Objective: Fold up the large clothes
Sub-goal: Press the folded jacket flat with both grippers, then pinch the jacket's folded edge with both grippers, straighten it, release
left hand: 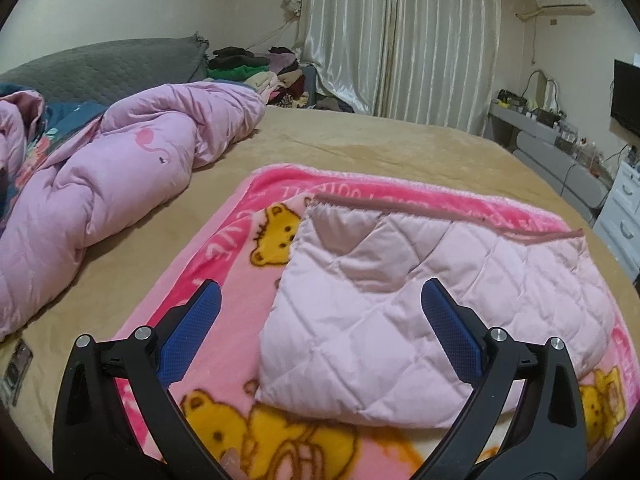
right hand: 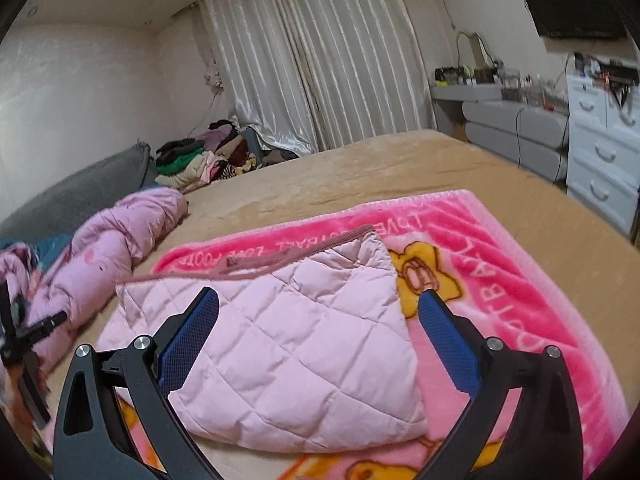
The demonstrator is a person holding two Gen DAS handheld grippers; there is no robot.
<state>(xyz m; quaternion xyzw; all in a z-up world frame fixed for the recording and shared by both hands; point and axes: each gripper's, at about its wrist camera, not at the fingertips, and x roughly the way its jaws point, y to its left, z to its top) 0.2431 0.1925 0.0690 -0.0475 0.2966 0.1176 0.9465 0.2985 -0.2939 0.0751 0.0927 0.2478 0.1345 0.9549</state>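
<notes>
Both tongs, left (left hand: 320,312) and right (right hand: 318,318), spread empty above the quilted pink garment (left hand: 420,320), lower centre; we judge next fold needs matched corner grips.

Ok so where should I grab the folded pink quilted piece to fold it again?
Probably by the far trimmed edge of the quilted piece, one corner per gripper, coming from the near side. That edge lies loose and slightly raised on the bear blanket, while the near edge is a rounded fold.
</notes>
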